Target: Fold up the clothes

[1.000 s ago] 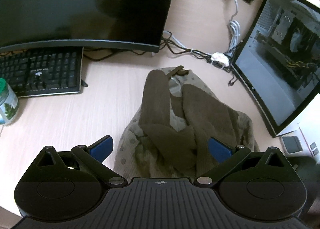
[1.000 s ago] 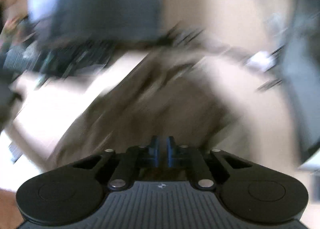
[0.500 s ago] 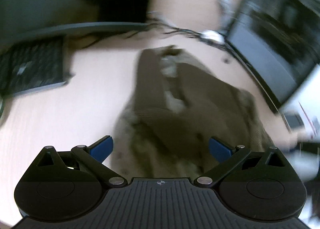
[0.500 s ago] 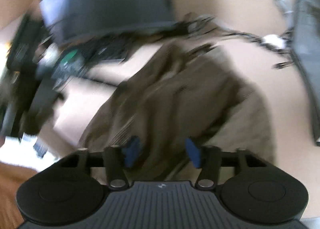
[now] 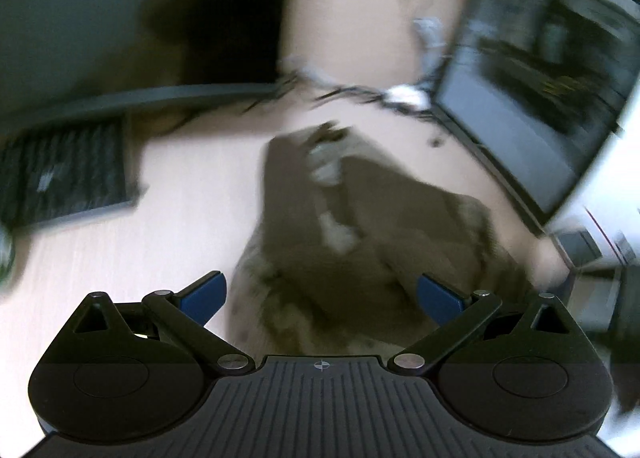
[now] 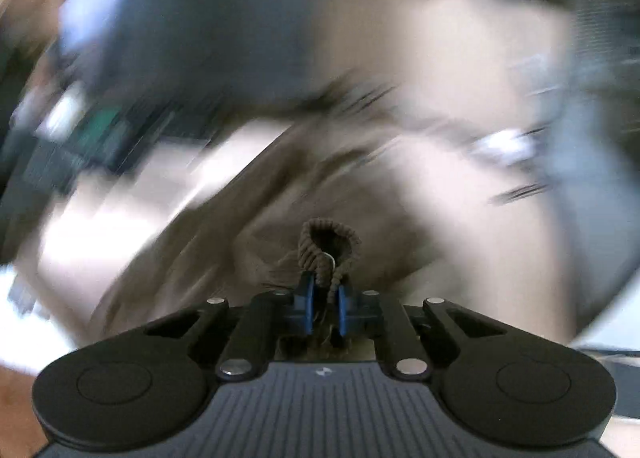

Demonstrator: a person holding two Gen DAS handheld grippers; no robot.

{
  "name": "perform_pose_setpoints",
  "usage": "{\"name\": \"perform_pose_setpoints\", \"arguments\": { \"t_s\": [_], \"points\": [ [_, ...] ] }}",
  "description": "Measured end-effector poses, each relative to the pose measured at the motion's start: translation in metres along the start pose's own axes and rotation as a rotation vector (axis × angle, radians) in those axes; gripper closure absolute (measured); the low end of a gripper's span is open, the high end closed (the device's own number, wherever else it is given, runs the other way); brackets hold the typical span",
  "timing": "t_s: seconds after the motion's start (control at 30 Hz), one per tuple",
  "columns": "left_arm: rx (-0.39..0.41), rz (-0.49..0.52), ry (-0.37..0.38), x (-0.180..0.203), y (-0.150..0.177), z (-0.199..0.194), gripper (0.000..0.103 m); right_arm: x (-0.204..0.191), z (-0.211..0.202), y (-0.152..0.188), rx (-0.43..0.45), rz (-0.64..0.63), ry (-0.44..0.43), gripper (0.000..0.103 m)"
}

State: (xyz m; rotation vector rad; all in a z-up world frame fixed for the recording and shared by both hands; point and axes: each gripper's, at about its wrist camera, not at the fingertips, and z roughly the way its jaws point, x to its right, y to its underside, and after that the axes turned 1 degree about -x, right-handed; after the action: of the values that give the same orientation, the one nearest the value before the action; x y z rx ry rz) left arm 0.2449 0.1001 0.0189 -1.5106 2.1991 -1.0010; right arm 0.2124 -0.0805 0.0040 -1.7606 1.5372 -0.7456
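Both blue fingers (image 6: 307, 304) of the right gripper (image 6: 323, 308) are closing on a ribbed brown cuff (image 6: 328, 246) of the garment, whose knitted edge stands up in a small loop just beyond the fingertips while its lower part is pinched between the pads; the jaws have only a narrow gap, filled by the fabric. Behind the cuff the rest of the brown garment (image 6: 280, 194) spreads across the pale wooden desk (image 6: 460, 198), though that view is heavily smeared by motion and little else in it can be told. From the left wrist view, the left gripper (image 5: 320, 298) has its blue fingers (image 5: 204, 292) wide apart, with nothing pressed between them; the near end of the garment (image 5: 360, 226) lies on the desk (image 5: 200, 210) between and beyond the two pads, crumpled, with darker sleeves laid over a lighter lining. A black keyboard (image 5: 64, 178) sits at the left of the desk under the lower edge of a dark monitor (image 5: 100, 18), a second monitor (image 5: 540, 70) stands angled at the right, and a tangle of cables (image 5: 384, 96) lies between them, beyond the garment
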Motion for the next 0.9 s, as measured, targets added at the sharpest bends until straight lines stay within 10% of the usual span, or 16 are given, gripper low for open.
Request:
{"name": "perform_pose_setpoints", "arguments": {
  "t_s": [0.17,0.5,0.67,0.9],
  "points": [
    [-0.014,0.222,0.069,0.057,-0.006,0.028,0.0,0.066,-0.032,-0.039,0.165,0.164,0.135,0.092],
    [-0.078,0.508,0.033,0.095,0.008,0.109,0.002,0.077,-0.018,-0.039,0.146,0.283,0.134,0.092],
    [-0.032,0.416,0.072,0.067,0.011,0.094,0.079,0.071,-0.009,-0.055,0.152,0.28,0.142,0.092],
    [0.3,0.115,-0.18,-0.054,-0.035,-0.015,0.087,0.046,-0.001,-0.111,0.228,0.187,0.163,0.092]
  ]
}}
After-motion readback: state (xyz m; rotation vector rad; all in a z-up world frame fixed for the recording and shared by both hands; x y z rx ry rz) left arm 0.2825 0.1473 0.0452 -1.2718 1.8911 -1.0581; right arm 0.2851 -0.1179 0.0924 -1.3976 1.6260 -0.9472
